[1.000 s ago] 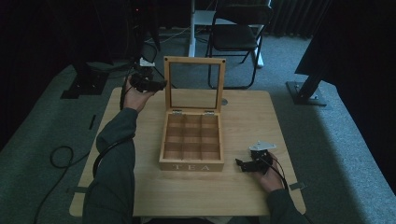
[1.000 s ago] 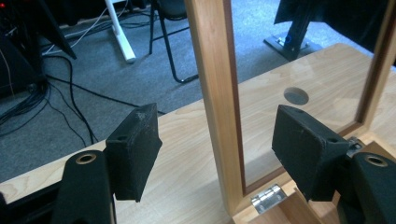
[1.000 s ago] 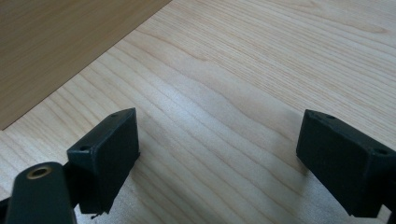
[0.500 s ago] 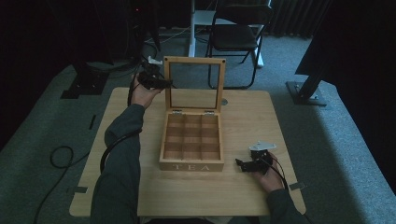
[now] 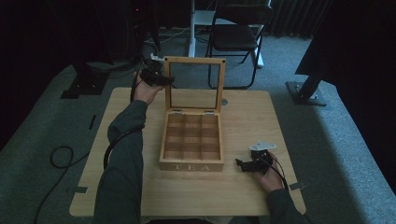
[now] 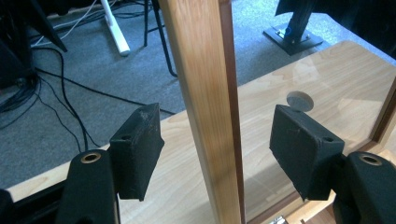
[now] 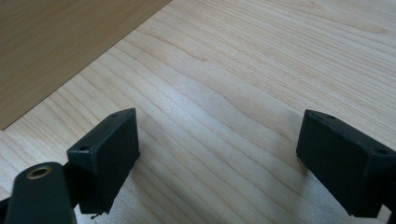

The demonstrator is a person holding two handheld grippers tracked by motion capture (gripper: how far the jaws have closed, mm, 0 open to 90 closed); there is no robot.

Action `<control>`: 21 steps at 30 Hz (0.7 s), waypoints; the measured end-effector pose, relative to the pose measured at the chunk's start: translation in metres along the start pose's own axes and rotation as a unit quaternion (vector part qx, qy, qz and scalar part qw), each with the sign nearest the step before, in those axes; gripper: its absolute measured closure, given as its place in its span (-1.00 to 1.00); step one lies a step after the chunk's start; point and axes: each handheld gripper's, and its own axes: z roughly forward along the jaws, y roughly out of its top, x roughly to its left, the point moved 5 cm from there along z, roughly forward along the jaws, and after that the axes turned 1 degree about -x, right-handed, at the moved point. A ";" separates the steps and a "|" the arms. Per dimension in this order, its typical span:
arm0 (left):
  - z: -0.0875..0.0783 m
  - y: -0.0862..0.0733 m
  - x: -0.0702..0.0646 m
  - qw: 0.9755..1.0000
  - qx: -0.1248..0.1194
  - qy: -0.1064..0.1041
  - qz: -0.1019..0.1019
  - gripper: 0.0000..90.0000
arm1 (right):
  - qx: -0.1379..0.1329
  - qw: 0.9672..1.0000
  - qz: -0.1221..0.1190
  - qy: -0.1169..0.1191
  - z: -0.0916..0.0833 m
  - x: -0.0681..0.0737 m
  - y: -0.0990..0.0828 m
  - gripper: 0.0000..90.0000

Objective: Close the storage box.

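Note:
A wooden tea box (image 5: 191, 140) marked TEA stands mid-table, its several compartments bare. Its glass-paned lid (image 5: 194, 84) stands upright at the back. My left gripper (image 5: 156, 77) is raised at the lid's upper left edge. In the left gripper view it (image 6: 217, 140) is open, one jaw on each side of the lid's wooden frame (image 6: 203, 93), neither pad touching it. My right gripper (image 5: 250, 163) rests low on the table to the right of the box, pointing at it. It (image 7: 210, 154) is open over bare wood, and the box's side wall (image 7: 46, 46) lies ahead.
The light wooden table (image 5: 261, 116) sits on grey carpet. A small round disc (image 5: 224, 101) lies on the table behind the lid. A folding chair (image 5: 238, 32), a white post (image 5: 191, 28), a black stand base (image 5: 303, 93) and floor cables (image 5: 60, 156) surround the table.
My left gripper has moved right and slightly farther back, from beside the lid to straddling its left frame edge. The right gripper has stayed put.

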 end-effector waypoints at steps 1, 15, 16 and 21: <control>0.002 0.002 0.000 1.000 -0.001 -0.003 -0.004 -0.23 | 0.000 1.000 0.000 0.000 0.000 0.000 0.000 -0.72; 0.003 0.015 0.006 0.999 -0.022 -0.028 -0.041 -0.15 | -0.001 1.000 -0.001 0.001 0.000 0.000 0.000 -0.72; 0.003 0.016 0.006 0.999 -0.023 -0.028 -0.040 -0.14 | -0.001 1.000 0.000 0.001 0.000 0.000 0.000 -0.72; 0.002 0.020 0.003 0.998 -0.025 -0.037 -0.036 -0.10 | 0.000 1.000 -0.001 0.002 -0.001 0.000 0.000 -0.72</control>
